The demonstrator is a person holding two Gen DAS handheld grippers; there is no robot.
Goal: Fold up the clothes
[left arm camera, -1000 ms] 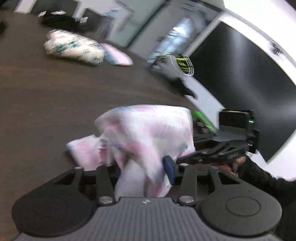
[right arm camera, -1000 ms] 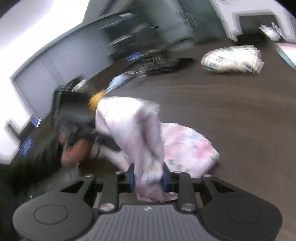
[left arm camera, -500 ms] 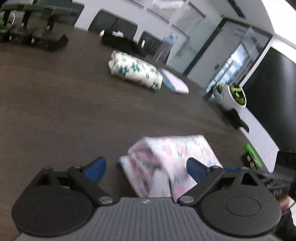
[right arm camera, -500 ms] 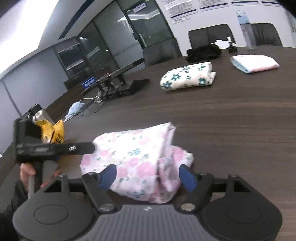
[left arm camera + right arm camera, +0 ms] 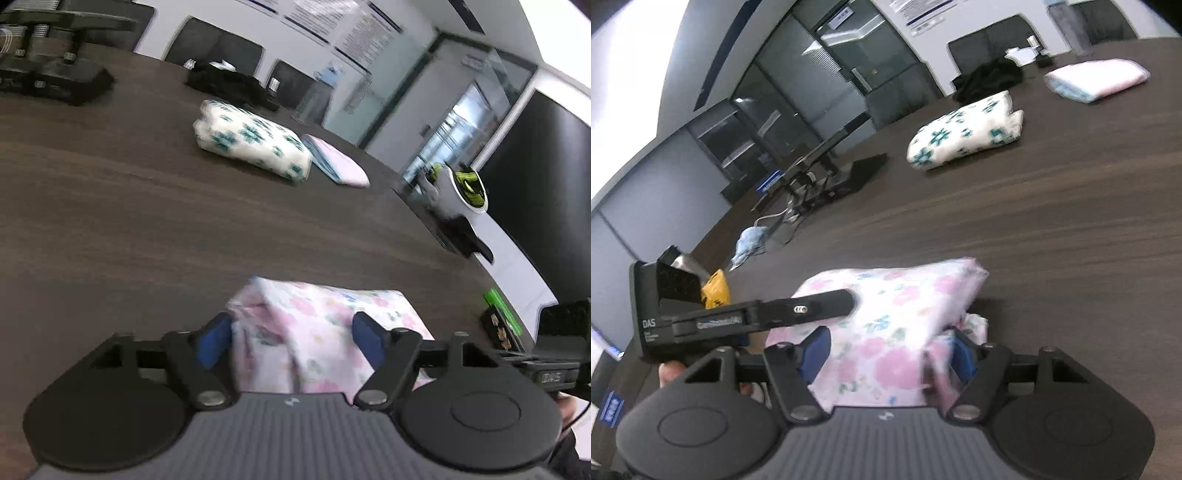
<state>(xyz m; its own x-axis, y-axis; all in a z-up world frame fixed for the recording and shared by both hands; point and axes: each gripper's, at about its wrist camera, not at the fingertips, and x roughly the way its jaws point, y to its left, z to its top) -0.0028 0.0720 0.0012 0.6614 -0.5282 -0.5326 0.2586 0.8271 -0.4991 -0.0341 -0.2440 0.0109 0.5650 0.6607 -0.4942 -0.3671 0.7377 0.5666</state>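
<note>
Left wrist view. The left gripper (image 5: 291,338) is spread wide, its blue pads (image 5: 213,341) standing on either side of the pink floral garment (image 5: 314,332), which lies bundled on the dark wooden table (image 5: 129,221) directly ahead of the tool; whether the pads touch the cloth cannot be told. Farther back on the table lie a folded white cloth with teal flowers (image 5: 251,146) and, touching its right end, a folded pink and blue cloth (image 5: 334,164). A black garment (image 5: 229,83) lies near the far edge in front of the office chairs (image 5: 214,50). At far right the body of the right gripper (image 5: 554,350) enters the frame.

Right wrist view. At left the left gripper (image 5: 827,306), held in a hand (image 5: 670,371), extends one black finger over the top of the pink floral garment (image 5: 894,325). The right gripper (image 5: 888,350) is likewise spread, blue pads (image 5: 816,349) flanking the bundle without a visible clamp. Beyond, from left to right: a blue face mask (image 5: 751,242), a black stand (image 5: 827,170), the folded white cloth with teal flowers (image 5: 964,133) and the folded pink and blue cloth (image 5: 1097,79).
</note>
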